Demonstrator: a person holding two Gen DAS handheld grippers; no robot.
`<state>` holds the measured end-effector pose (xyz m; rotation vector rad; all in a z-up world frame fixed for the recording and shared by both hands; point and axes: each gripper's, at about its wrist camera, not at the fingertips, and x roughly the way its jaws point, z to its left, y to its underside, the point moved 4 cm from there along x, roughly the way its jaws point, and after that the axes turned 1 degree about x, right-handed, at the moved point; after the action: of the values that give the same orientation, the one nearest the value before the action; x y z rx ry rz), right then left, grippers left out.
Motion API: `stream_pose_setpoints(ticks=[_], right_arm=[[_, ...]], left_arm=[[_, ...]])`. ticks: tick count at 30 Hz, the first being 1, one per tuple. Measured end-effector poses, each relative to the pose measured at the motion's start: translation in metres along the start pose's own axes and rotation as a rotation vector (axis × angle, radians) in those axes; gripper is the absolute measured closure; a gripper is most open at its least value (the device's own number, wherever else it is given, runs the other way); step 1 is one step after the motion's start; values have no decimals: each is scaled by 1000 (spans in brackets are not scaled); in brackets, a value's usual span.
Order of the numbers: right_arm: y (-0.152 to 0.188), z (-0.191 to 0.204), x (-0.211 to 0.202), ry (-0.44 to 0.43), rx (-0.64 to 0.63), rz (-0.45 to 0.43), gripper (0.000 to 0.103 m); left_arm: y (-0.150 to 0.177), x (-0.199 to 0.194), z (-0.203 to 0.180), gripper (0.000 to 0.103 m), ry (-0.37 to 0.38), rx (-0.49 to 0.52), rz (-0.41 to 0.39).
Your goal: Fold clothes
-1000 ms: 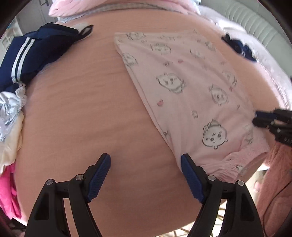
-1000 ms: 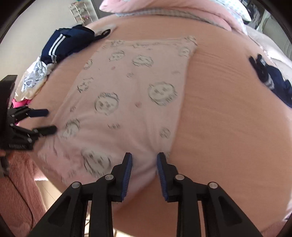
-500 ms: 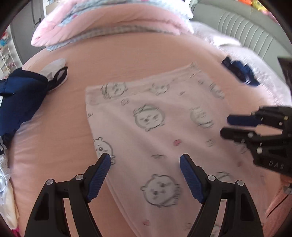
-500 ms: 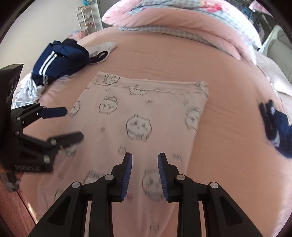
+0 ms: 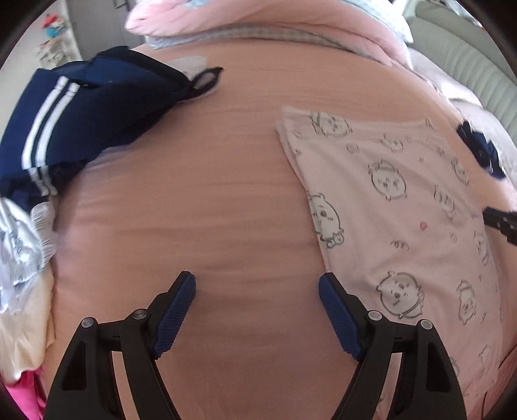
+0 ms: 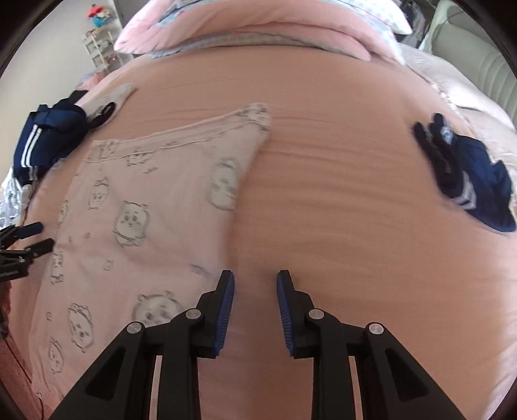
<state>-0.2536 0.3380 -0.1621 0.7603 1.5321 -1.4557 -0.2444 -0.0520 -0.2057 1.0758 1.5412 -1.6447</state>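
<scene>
— Where the pink printed garment [image 5: 397,223] lies flat on the peach bedsheet [image 5: 200,200], what do you have in front of you?

— You have it spread as a folded panel, cartoon faces up, right of centre in the left wrist view and left of centre in the right wrist view [image 6: 139,219]. Its far edge carries a seam line; its near end runs toward the near edge of the bed.

— And your claws?

— Your left gripper [image 5: 257,290] hangs with its blue pads spread wide and nothing between them, over bare sheet; its right pad sits just beside the garment's left edge. Your right gripper [image 6: 255,290] stands partly parted, a narrower gap, also empty, over bare sheet with its left pad just beside the garment's right edge. Whether either pad touches the cloth, you cannot tell.

— What lies around it?

— To the far left, a navy garment with white stripes [image 5: 80,119] sits bunched on the sheet, with pale silvery fabric [image 5: 19,236] nearer beside it and a bright pink scrap [image 5: 26,394] at the near left. To the right, well apart from the printed piece, a small dark blue item [image 6: 465,174] lies crumpled. At the far end, a pink quilt [image 6: 258,22] is heaped across the bed.
</scene>
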Motion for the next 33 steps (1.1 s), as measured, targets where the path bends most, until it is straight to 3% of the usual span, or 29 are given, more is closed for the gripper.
stream_pose_setpoints(ticks=[4, 7, 10, 14, 17, 20, 24, 27, 30, 33], right_arm=[[-12, 16, -12, -79, 22, -42, 75], [-25, 56, -5, -122, -50, -39, 75], [-29, 80, 26, -85, -114, 25, 75], [-31, 61, 29, -66, -116, 7, 79], [-31, 24, 26, 14, -59, 24, 76], [-36, 10, 12, 7, -13, -12, 75], [-53, 33, -5, -49, -29, -91, 73], [-74, 76, 11, -84, -116, -86, 73], [-76, 112, 39, -96, -201, -29, 73], [-77, 106, 51, -92, -206, -25, 74]], left_arm=[[-24, 1, -29, 24, 65, 56, -49], [-36, 30, -40, 24, 48, 81, -8], [-43, 46, -41, 24, 42, 107, 5], [-37, 36, -12, 23, -29, 152, 10], [-31, 32, 24, 24, -89, 92, 35], [-39, 20, 29, 24, -24, 16, -29], [-62, 19, -12, 24, 71, 52, -111], [-83, 32, -45, 24, 103, 132, -121], [-93, 42, -47, 24, 104, 164, -111], [-103, 53, -48, 24, 105, 196, -101]])
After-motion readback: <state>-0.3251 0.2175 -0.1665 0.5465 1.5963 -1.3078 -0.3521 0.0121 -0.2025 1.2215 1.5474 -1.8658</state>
